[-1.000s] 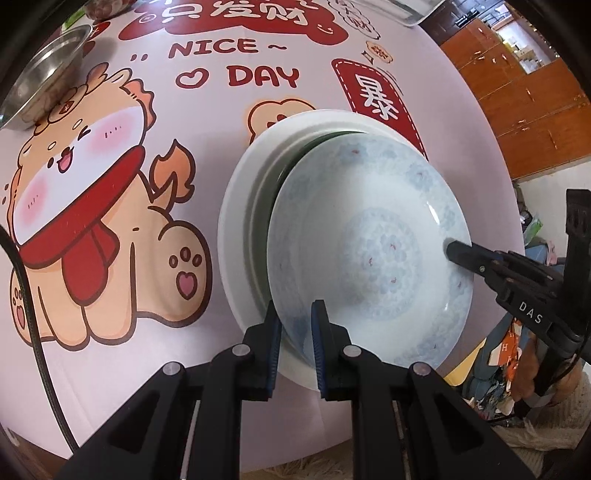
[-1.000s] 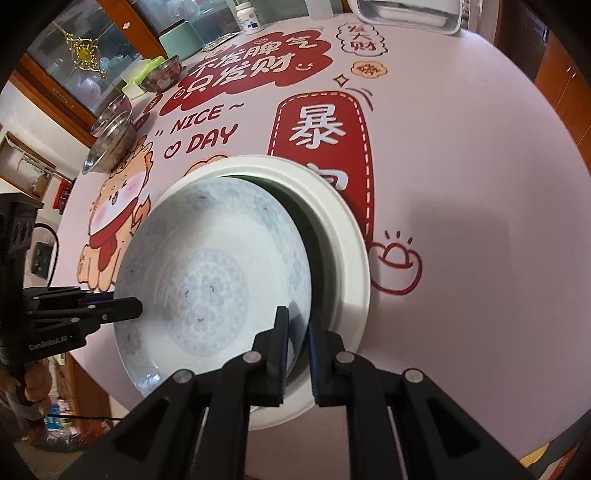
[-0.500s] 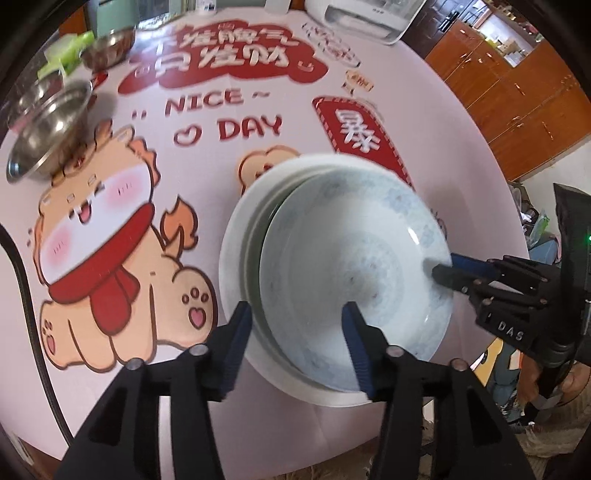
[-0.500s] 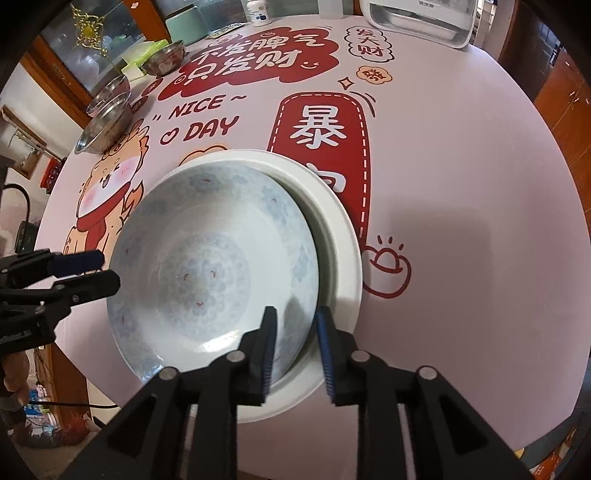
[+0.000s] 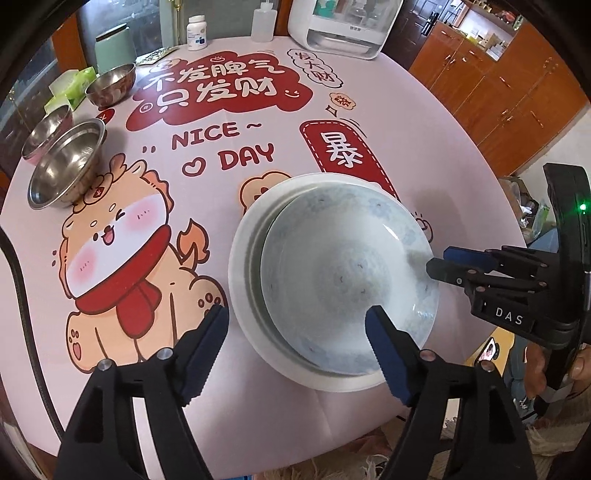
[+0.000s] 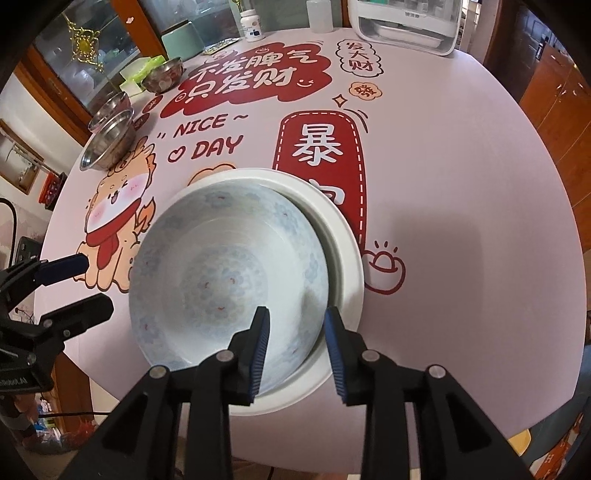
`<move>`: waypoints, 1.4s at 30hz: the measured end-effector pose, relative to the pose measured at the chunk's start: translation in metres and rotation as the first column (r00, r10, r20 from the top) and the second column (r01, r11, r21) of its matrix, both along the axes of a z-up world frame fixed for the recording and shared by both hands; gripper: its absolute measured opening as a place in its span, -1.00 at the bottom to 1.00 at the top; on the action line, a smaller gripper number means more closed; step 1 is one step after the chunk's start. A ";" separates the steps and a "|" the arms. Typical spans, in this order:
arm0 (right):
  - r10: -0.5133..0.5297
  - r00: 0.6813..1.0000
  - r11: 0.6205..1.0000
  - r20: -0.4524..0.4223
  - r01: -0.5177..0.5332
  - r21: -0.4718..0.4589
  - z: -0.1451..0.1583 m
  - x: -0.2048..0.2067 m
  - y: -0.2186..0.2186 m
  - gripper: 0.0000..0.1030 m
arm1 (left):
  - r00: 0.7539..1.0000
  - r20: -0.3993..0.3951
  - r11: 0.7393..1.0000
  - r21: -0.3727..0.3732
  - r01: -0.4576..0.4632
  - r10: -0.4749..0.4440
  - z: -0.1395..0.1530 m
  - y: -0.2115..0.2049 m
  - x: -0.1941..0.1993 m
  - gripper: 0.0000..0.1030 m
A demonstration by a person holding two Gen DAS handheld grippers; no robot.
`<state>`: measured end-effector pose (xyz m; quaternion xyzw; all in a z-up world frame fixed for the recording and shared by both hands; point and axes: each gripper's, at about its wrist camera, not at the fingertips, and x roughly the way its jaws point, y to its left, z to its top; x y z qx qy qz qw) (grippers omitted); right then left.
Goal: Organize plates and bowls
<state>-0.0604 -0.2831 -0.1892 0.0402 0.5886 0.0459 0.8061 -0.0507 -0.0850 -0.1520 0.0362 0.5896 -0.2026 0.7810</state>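
A blue-patterned bowl (image 5: pixel 347 273) rests off-centre inside a larger white plate (image 5: pixel 243 258) near the table's front edge; both also show in the right wrist view, the bowl (image 6: pixel 225 273) and the plate (image 6: pixel 347 254). My left gripper (image 5: pixel 295 332) is open wide and empty, its jaws apart on either side of the dishes' near rim. My right gripper (image 6: pixel 295 332) is open and empty, just above the bowl's near rim. The right gripper also shows in the left wrist view (image 5: pixel 443 262), beside the bowl's right rim.
Stacked steel bowls (image 5: pixel 64 166) and another steel bowl (image 5: pixel 110 86) stand at the far left. A pill bottle (image 5: pixel 195 31), a clear bottle (image 5: pixel 264 22), a mint container (image 5: pixel 114 48) and a white appliance (image 5: pixel 343 26) line the back. The printed tablecloth (image 5: pixel 229 140) covers the round table.
Both grippers let go of the bowl's rim, opened, and drew back. The bowl now sits in the white plate.
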 end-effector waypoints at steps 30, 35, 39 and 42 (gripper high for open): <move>0.184 0.964 0.980 0.191 -0.194 0.036 0.096 0.026 0.001 -0.01 | 0.938 0.240 0.959 0.068 -0.274 0.251 0.104 -0.005 -0.013 0.62; 0.218 0.952 0.970 0.213 -0.235 0.058 0.103 0.036 0.012 -0.01 | 0.908 0.281 0.933 0.088 -0.348 0.312 0.118 0.013 -0.022 0.62; 0.238 0.948 0.965 0.210 -0.256 0.059 0.105 0.045 0.030 -0.01 | 0.890 0.310 0.917 0.109 -0.383 0.335 0.121 0.034 -0.027 0.63; 0.243 0.947 0.964 0.209 -0.260 0.059 0.108 0.055 0.045 -0.01 | 0.886 0.317 0.914 0.115 -0.390 0.339 0.119 0.051 -0.023 0.63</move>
